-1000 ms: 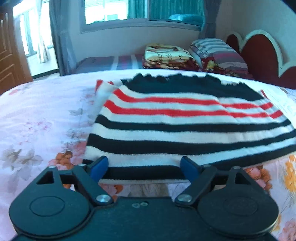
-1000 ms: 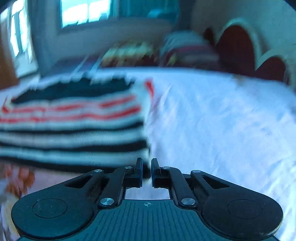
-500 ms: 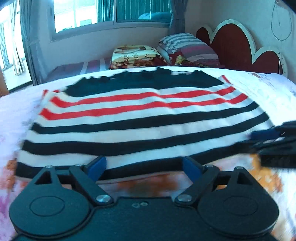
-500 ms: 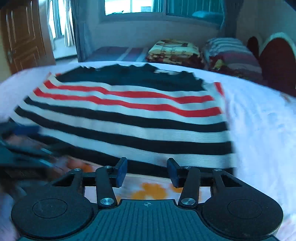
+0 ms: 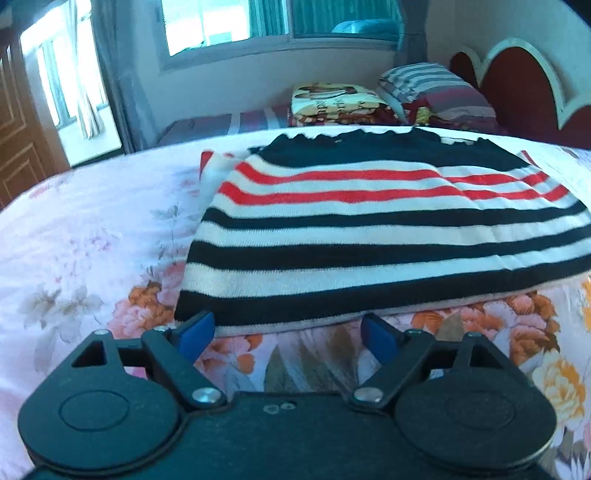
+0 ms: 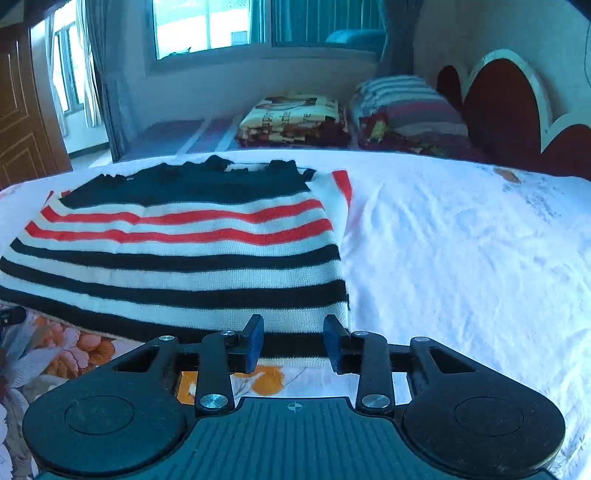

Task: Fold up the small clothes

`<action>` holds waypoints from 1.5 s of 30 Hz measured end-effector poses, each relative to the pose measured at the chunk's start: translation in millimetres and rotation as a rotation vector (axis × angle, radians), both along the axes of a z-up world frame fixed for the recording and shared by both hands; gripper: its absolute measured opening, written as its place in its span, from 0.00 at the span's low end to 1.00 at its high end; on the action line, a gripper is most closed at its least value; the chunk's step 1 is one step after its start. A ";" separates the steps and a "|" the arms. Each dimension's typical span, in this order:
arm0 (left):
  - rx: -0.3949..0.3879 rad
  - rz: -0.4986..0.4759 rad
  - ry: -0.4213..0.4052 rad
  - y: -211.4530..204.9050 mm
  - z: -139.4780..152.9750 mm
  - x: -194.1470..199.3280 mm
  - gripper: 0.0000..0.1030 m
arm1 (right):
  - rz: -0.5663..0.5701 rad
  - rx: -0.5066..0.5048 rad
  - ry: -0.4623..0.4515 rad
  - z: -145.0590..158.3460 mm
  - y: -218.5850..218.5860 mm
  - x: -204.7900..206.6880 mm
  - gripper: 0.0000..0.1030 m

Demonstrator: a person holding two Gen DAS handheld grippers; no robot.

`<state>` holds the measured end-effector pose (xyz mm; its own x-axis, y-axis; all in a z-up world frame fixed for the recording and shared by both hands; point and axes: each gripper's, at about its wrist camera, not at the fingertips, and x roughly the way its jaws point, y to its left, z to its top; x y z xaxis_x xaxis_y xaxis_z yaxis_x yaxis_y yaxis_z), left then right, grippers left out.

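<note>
Garment: a striped sweater [image 5: 376,236] is laid flat on the bed [image 5: 85,236], already folded into a rectangle, with its dark band at the far end, two red stripes behind the middle, and black and white stripes toward the near hem.
Garment in right view: the same striped sweater [image 6: 177,254] is seen left of centre, its right edge running down toward the right tongs.
Bed cover: a floral sheet is seen under the near hem in both views; to the right of the sweater the cover is plain white [image 6: 461,258].
Left tongs: the left tongs [image 5: 286,334] are spread wide and released; nothing is gripped. The left blue pad [image 5: 194,332] is placed at the near left corner of the hem, the other pad just short of the hem, over the floral sheet.
Right tongs: the right tongs [image 6: 293,341] are partly apart and are closing. The near right corner of the hem is seen between the pads, but pressing contact is not seen.
Background: a folded blanket [image 5: 332,101] and a striped pillow [image 5: 436,90] are laid beyond the bed, beside a red headboard [image 6: 506,107], under a window [image 6: 210,24].
</note>
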<state>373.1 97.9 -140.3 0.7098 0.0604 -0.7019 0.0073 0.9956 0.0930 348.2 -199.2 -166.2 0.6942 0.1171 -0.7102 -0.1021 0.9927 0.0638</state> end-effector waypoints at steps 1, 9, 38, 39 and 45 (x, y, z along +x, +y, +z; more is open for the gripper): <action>-0.005 0.002 -0.002 0.4 -1.3 0.4 0.85 | 0.004 -0.021 0.062 -9.0 1.7 6.0 0.34; -0.018 -0.009 0.006 7.2 -3.9 -1.0 0.86 | -0.002 -0.026 0.102 -14.9 4.1 10.7 0.34; -0.917 0.381 -0.092 81.0 -24.8 0.1 0.59 | 0.093 0.198 -0.057 37.6 43.2 5.0 0.25; -0.933 0.395 -0.108 83.2 -27.4 5.4 0.58 | 0.113 0.221 -0.051 36.6 48.2 14.0 0.15; -0.943 0.422 -0.172 84.0 -34.7 38.6 0.54 | 0.163 0.237 -0.053 22.6 86.5 64.8 0.00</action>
